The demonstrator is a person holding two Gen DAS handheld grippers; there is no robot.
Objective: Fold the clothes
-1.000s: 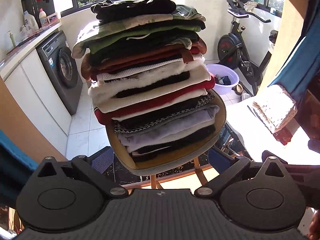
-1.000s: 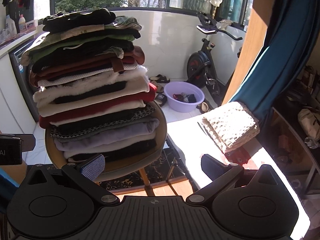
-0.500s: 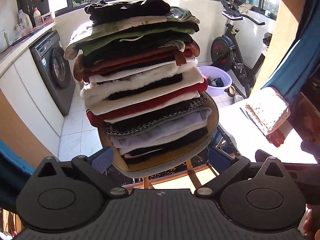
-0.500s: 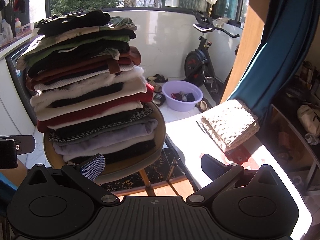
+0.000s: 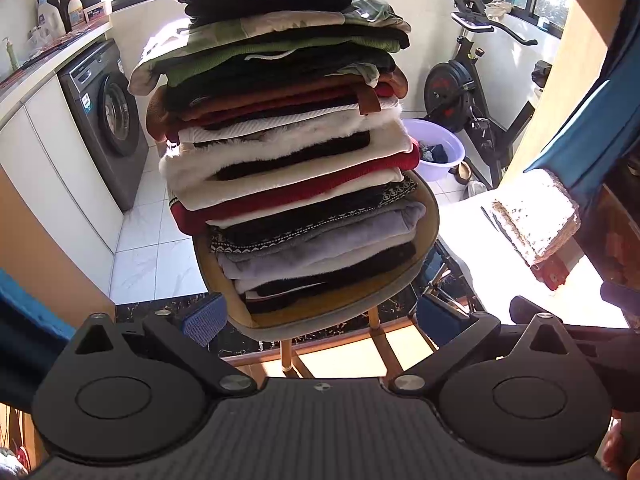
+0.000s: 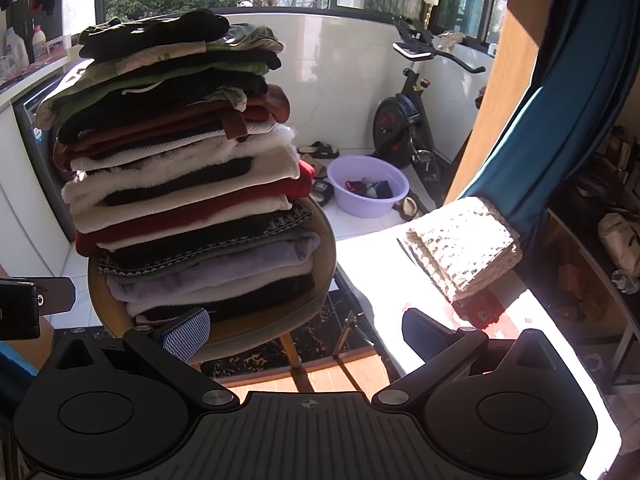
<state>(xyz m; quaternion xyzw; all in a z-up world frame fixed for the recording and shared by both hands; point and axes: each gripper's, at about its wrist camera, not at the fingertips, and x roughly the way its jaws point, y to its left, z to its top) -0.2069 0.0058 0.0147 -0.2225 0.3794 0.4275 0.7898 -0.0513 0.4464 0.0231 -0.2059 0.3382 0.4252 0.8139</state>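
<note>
Compared with a moment ago, the tall stack of folded clothes on the round chair looks nearer, and both the left tongs and the right tongs stay apart and empty in front of it. To the right of the stack, a folded knitted piece lies on the sunlit white counter. Behind the stack stand a purple basin and an exercise bike, with a washing machine on its left.
</note>
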